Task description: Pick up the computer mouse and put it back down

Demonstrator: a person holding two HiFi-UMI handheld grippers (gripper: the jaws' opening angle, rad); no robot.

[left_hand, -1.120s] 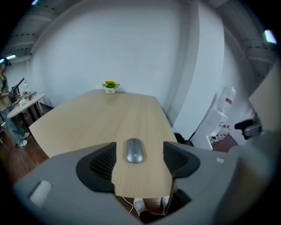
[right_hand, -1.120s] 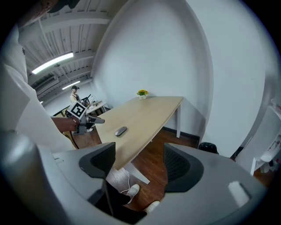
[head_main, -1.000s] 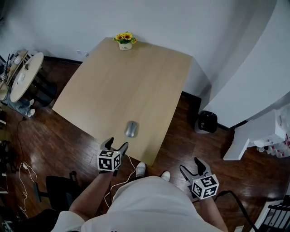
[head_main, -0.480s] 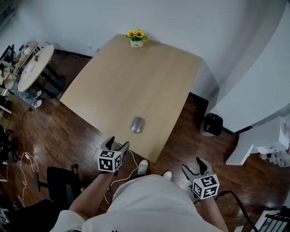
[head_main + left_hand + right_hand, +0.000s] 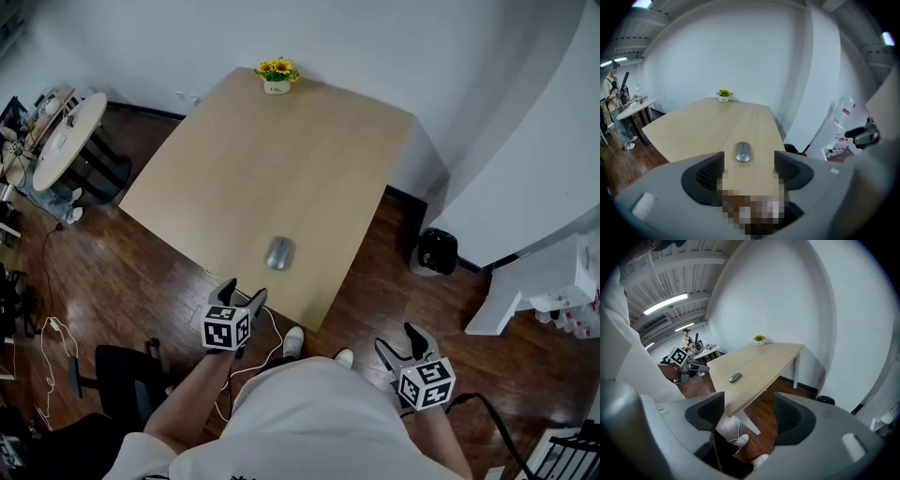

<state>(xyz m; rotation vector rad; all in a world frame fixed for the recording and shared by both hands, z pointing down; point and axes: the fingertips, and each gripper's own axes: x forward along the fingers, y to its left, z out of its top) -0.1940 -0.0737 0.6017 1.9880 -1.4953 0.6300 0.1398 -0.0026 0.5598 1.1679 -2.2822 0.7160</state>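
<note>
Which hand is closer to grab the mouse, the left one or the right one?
Left. The left gripper is near the table's edge, jaws open, with the mouse straight ahead between them in its own view. The right gripper hangs off to the side over the floor, farther away.

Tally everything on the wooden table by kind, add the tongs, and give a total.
computer mouse: 1
flower pot: 1
tongs: 2 (left tongs, right tongs, both open and empty)
Total: 4
</note>
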